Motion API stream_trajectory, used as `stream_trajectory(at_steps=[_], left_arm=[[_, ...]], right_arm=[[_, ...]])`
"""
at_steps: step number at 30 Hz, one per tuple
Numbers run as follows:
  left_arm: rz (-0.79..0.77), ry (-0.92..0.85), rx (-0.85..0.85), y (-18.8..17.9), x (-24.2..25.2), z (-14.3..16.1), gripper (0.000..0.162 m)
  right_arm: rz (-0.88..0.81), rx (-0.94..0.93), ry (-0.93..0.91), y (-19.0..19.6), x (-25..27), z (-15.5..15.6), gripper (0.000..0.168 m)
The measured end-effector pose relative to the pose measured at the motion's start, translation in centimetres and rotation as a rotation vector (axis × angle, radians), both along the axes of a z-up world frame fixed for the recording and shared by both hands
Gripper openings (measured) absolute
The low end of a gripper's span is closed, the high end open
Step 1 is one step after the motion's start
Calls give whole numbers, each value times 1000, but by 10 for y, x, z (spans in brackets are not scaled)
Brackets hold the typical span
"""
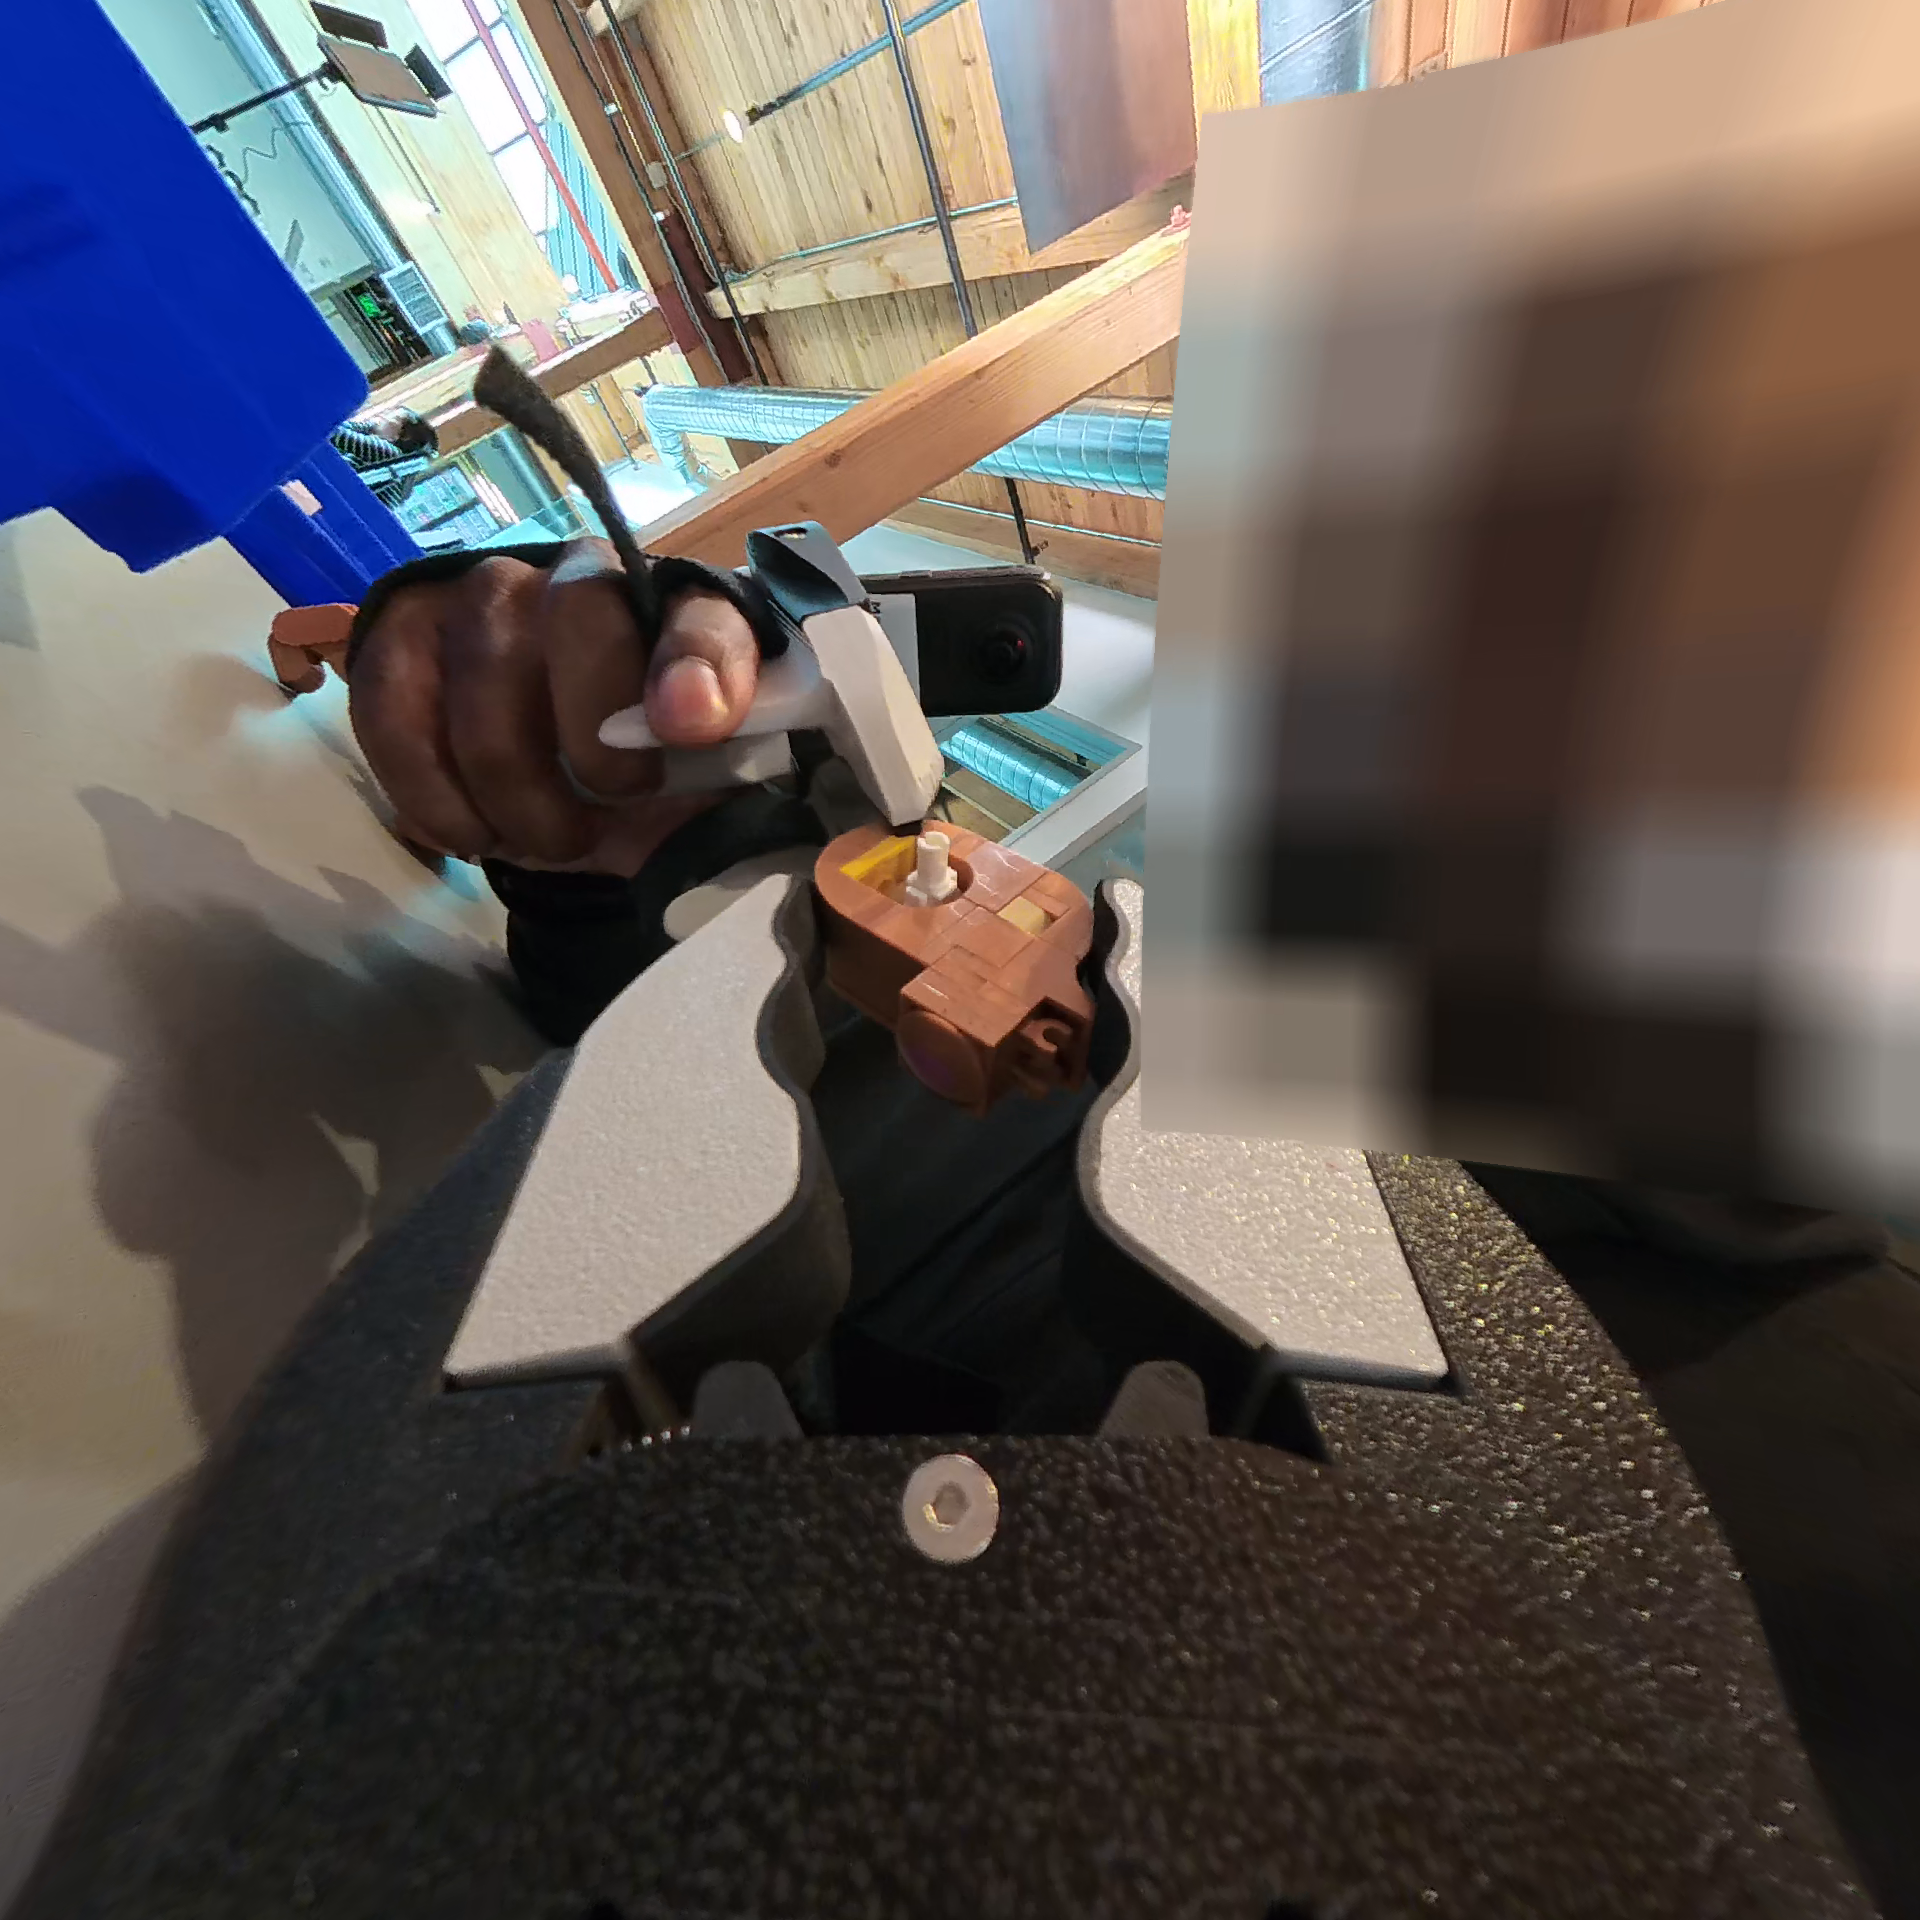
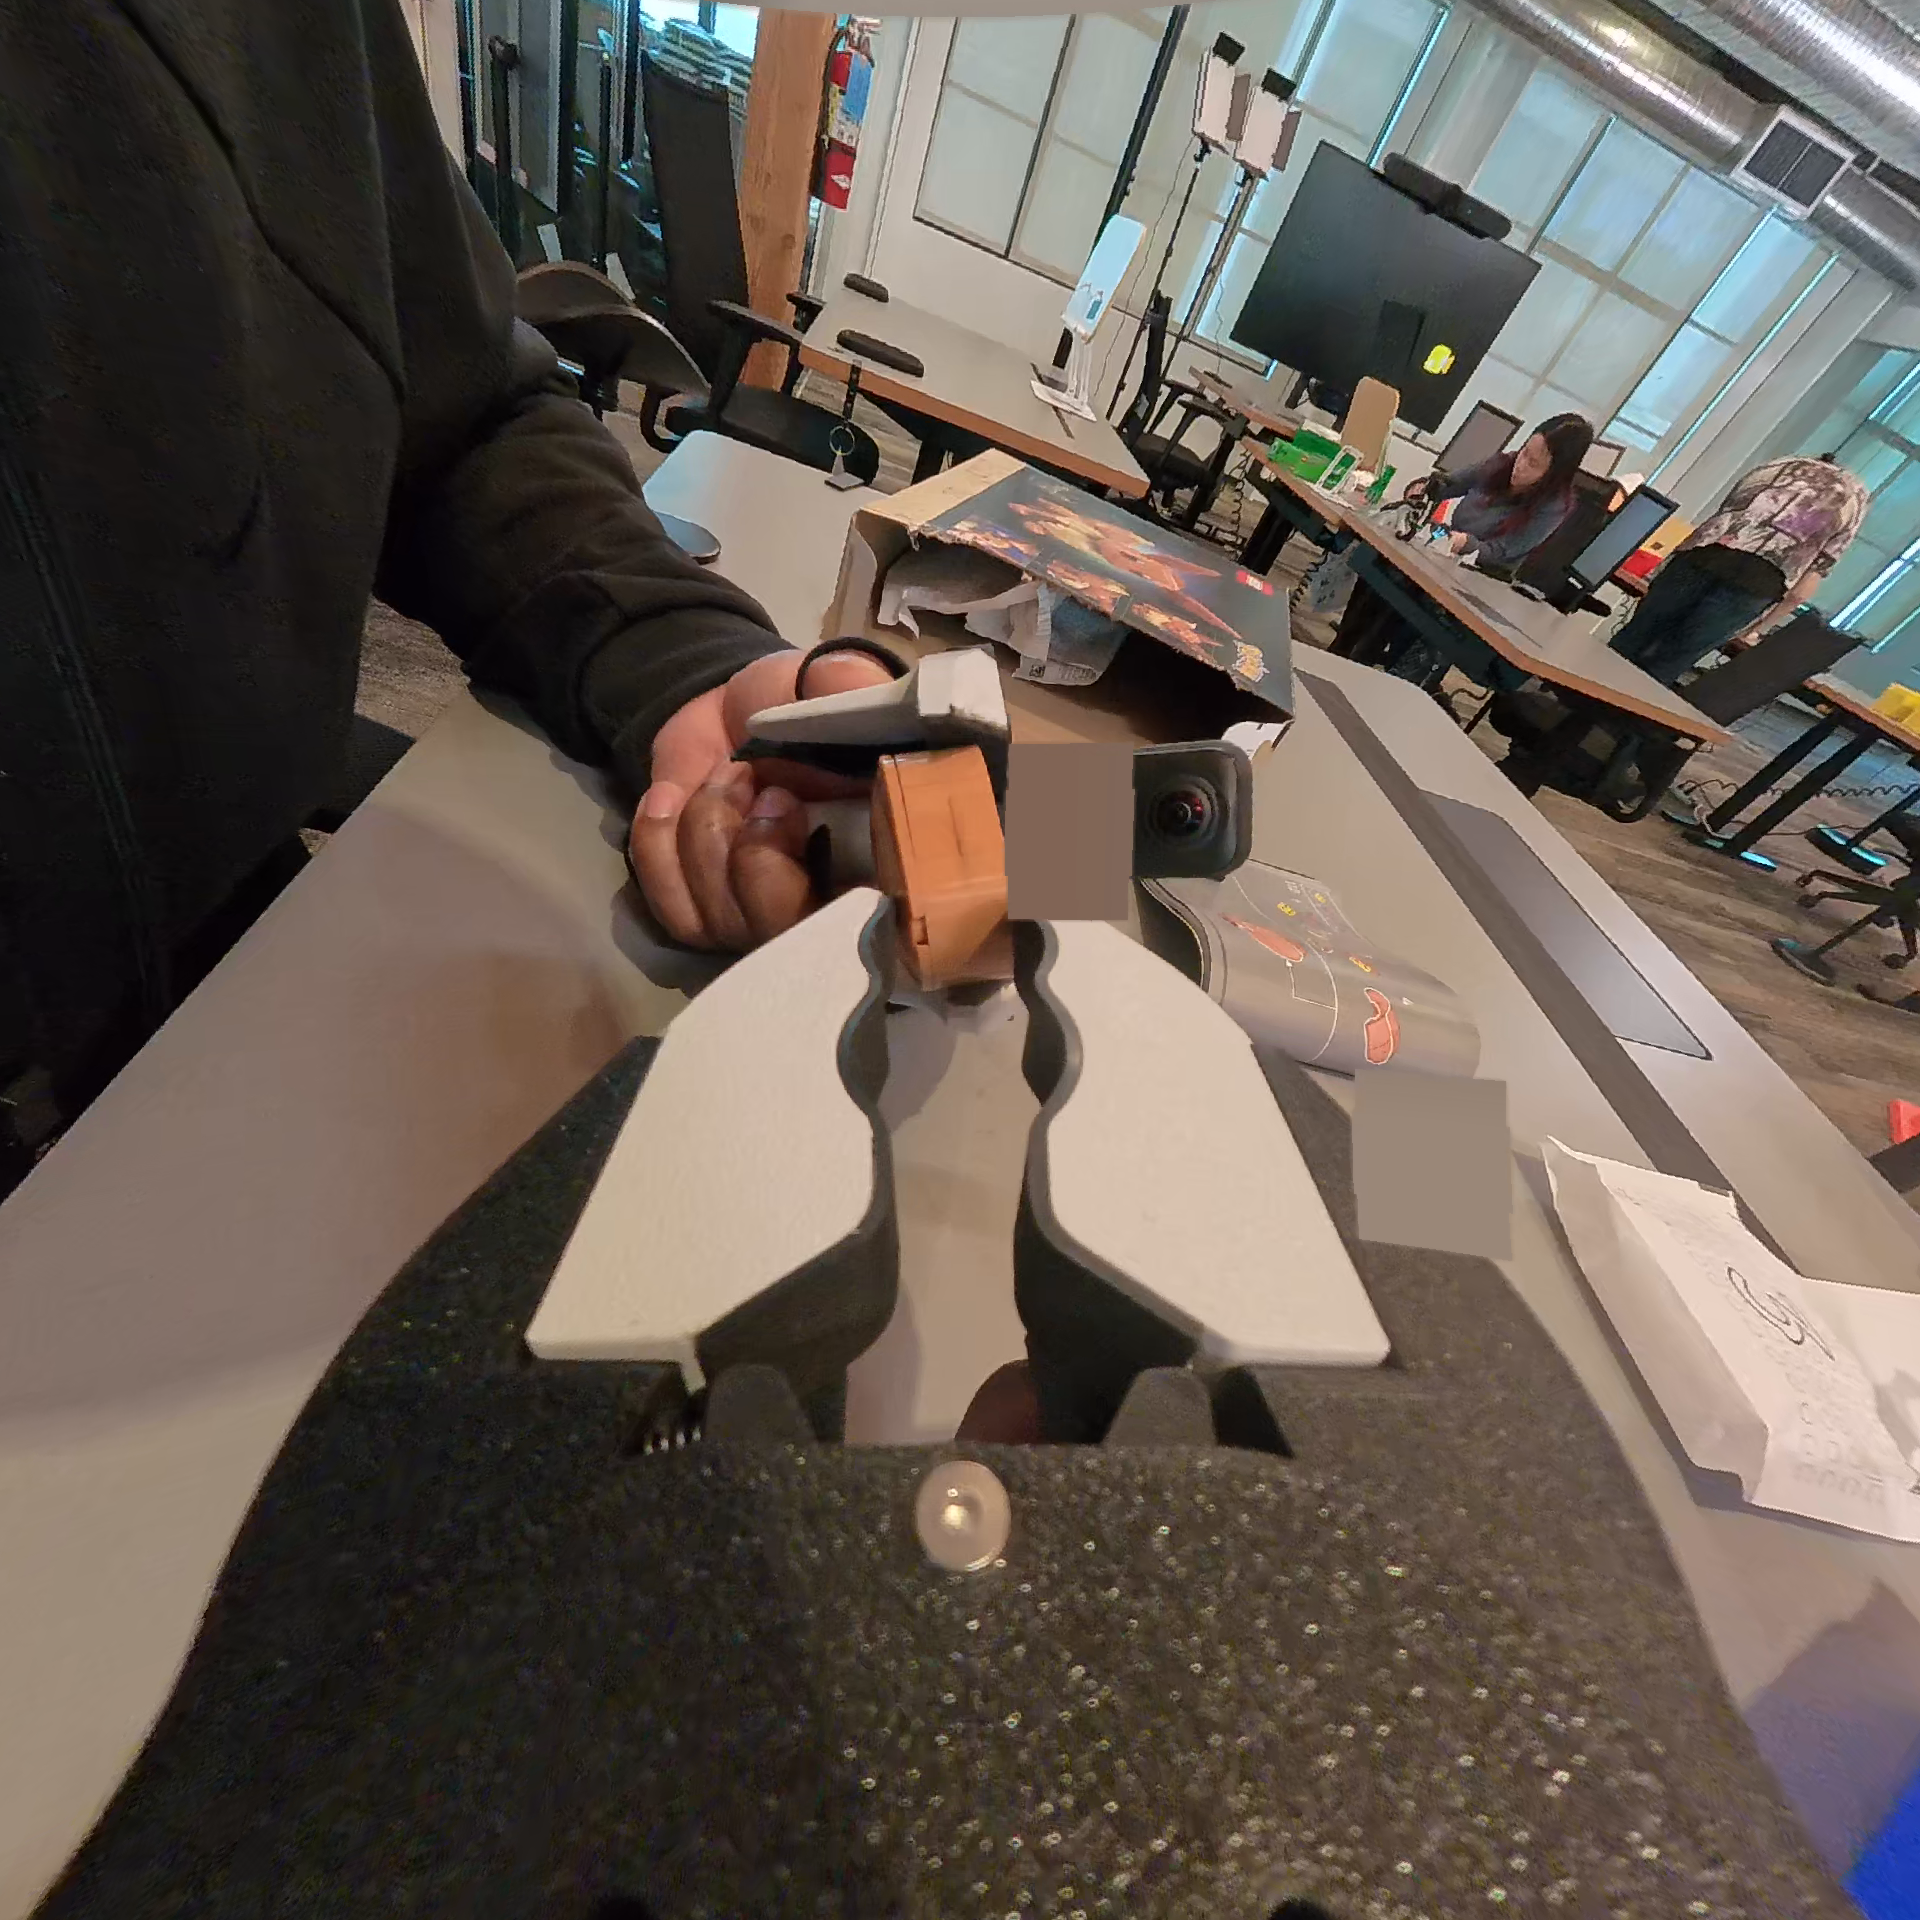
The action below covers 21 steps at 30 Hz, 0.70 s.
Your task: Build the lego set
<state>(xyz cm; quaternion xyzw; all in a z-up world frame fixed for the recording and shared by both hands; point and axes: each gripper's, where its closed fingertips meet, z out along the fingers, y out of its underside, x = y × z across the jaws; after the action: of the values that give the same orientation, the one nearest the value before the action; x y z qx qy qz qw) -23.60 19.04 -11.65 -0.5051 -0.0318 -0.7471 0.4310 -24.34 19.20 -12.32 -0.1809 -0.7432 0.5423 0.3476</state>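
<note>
A brown lego assembly (image 1: 961, 961) with a yellow recess is clamped between the grey fingertips of my left gripper (image 1: 956, 935), held above the table. A small white peg (image 1: 925, 868) stands in the recess. My right gripper (image 1: 906, 821) comes down from above, its tip on the peg. In the right wrist view the assembly (image 2: 935, 873) sits just beyond my right gripper (image 2: 951, 935), whose jaws are nearly closed around a bit of white (image 2: 940, 997). The left gripper (image 2: 883, 769) grips the assembly from top and bottom there.
A blue bin (image 1: 156, 312) stands at the left, with a loose brown piece (image 1: 307, 644) on the table beside it. A torn-open cardboard box (image 2: 1070, 582), an instruction booklet (image 2: 1340, 987) and a white paper bag (image 2: 1745, 1351) lie on the grey table (image 2: 312, 1091). The grippers are tip to tip, or close to it.
</note>
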Motion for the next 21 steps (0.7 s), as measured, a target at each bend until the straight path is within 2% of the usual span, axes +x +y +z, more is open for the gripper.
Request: stream_trajectory(at_steps=[6, 9, 12, 17, 21], left_arm=[[95, -31, -44, 11, -14, -3, 50], [193, -79, -127, 22, -29, -11, 50], [261, -107, -220, 29, -41, -21, 50], [235, -39, -276, 30, -32, -29, 50], [212, -3, -289, 29, -24, -33, 50]], right_arm=[[-97, -51, -34, 11, -14, -3, 24], [-151, -56, -7, 16, -19, 1, 35], [-226, 29, 18, 20, -26, -3, 39], [-264, 163, -39, 13, -37, -26, 46], [-237, 115, -56, 8, -37, -24, 37]])
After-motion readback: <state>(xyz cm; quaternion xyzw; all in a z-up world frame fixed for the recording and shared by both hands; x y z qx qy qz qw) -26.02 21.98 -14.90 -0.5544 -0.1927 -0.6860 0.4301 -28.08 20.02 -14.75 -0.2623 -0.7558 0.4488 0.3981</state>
